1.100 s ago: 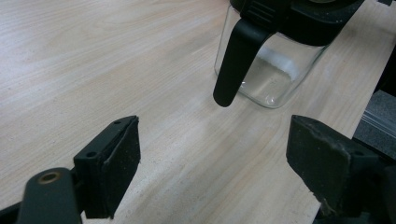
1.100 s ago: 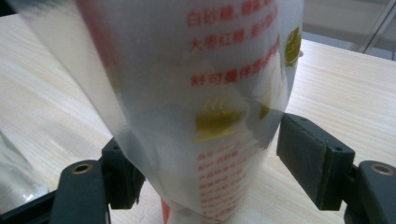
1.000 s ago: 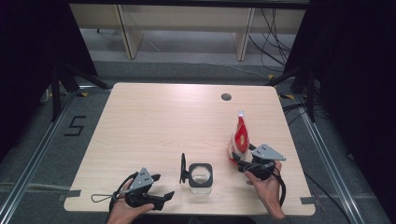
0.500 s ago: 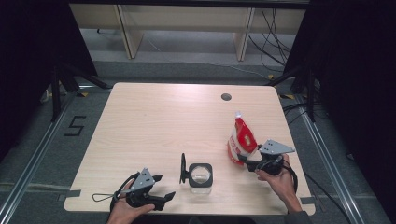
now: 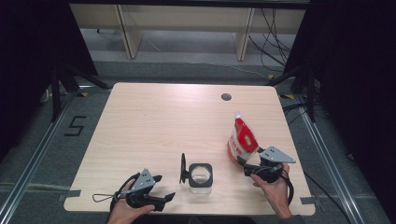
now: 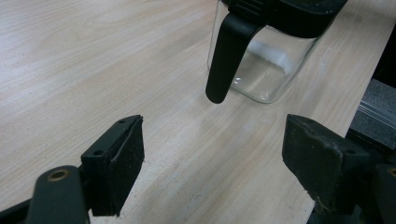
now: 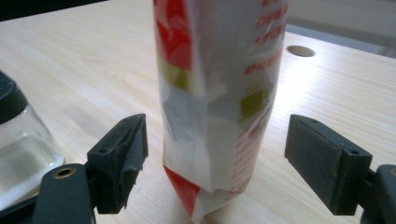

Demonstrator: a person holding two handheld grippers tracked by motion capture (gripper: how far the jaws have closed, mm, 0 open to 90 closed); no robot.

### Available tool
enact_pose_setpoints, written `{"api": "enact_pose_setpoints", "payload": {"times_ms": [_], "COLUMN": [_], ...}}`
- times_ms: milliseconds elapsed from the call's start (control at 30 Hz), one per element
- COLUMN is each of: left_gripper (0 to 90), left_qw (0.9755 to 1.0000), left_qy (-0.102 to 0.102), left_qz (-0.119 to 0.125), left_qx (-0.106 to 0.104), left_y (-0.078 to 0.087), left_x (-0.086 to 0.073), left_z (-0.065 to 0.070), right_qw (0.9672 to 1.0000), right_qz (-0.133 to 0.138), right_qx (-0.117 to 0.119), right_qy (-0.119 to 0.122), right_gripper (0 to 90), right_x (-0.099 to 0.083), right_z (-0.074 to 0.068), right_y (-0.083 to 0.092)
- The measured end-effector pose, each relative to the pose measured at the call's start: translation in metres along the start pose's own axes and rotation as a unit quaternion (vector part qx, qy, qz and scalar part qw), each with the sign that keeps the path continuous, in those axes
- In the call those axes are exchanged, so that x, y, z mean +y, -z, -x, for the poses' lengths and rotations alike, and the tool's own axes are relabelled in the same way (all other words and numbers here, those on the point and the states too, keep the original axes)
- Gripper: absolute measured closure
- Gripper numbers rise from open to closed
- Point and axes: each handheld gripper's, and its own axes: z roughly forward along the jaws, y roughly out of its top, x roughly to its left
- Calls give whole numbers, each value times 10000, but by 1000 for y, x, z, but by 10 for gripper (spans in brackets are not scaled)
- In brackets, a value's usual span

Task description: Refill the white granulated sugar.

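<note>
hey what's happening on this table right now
A person sits at a wooden table with a gripper in each hand. The right gripper has just been opening its jaws around a red and white pouch that stands upright; the pouch is between the pads, but they are clear of it. The left gripper is open and empty, pointed at a glass jar with a black rim and a black handle, near the table's front edge.

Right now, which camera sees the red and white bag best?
The high view: the whole bag stands upright on the table, tip to base. The right gripper view shows its lower part close up between open jaws. The left gripper view faces the jar.
</note>
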Motion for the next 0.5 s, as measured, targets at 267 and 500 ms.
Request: {"api": "enact_pose_setpoints", "payload": {"times_ms": [267,500], "left_gripper": [201,194], "left_qw": [9999,9999], "left_qy": [-34,103], "left_qz": [129,136], "left_qx": [-22,-1], "left_y": [0,-1], "left_x": [1,0], "left_z": [-1,0], "right_qw": [9992,9996], "right_qz": [152,149], "right_qx": [-312,-210], "right_qy": [201,143], "right_gripper": [198,229], "right_x": [-4,-6], "right_z": [0,-3], "right_y": [-14,-23]}}
